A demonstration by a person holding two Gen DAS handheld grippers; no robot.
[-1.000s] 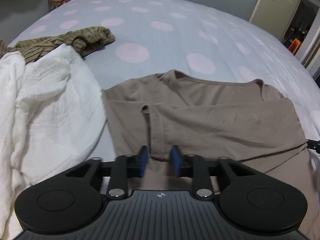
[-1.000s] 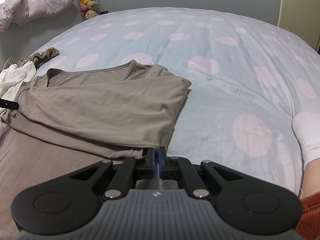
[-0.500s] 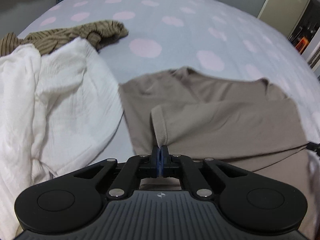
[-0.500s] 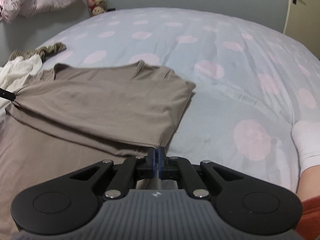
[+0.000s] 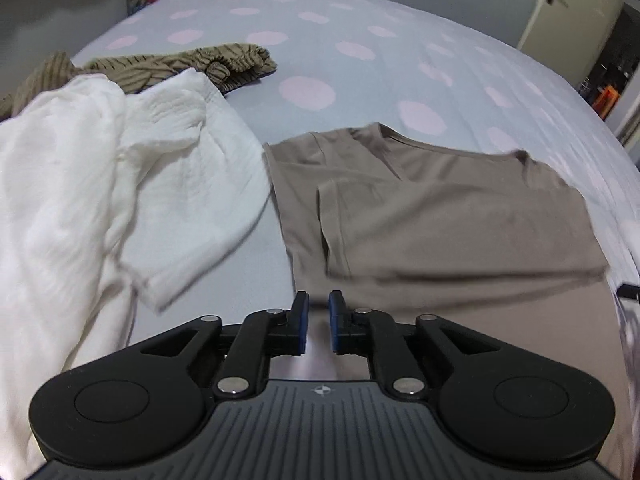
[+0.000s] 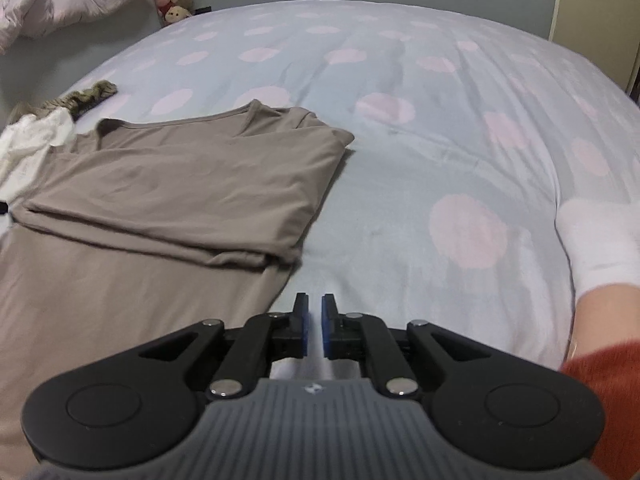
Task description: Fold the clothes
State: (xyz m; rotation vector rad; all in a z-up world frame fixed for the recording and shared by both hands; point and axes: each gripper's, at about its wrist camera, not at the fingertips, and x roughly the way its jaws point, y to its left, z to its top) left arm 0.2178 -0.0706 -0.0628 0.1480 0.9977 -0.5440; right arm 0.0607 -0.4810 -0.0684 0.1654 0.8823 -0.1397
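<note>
A taupe T-shirt (image 5: 440, 216) lies flat on a bed (image 5: 320, 40) covered with a pale blue sheet dotted in pink. Its upper part, with the neckline farthest away, is folded in on itself so that a doubled layer rests on the plain lower part of the shirt. One short sleeve lies folded inward on top.

The left hand-held gripper (image 5: 318, 312) hovers over the near part of the shirt. Its blue-padded jaws have just been opening and stand a narrow gap apart, with nothing between them. The right hand-held gripper (image 6: 314, 316) hovers over bare sheet just beside the shirt's right edge. Its jaws have likewise just been opening to a narrow gap, and nothing is between them.

To the left of the shirt is a crumpled white garment (image 5: 100, 184), just beside it. Behind that is a striped olive-brown garment (image 5: 180, 66). A foot in a white sock (image 6: 600, 236) rests on the bed at the right.
</note>
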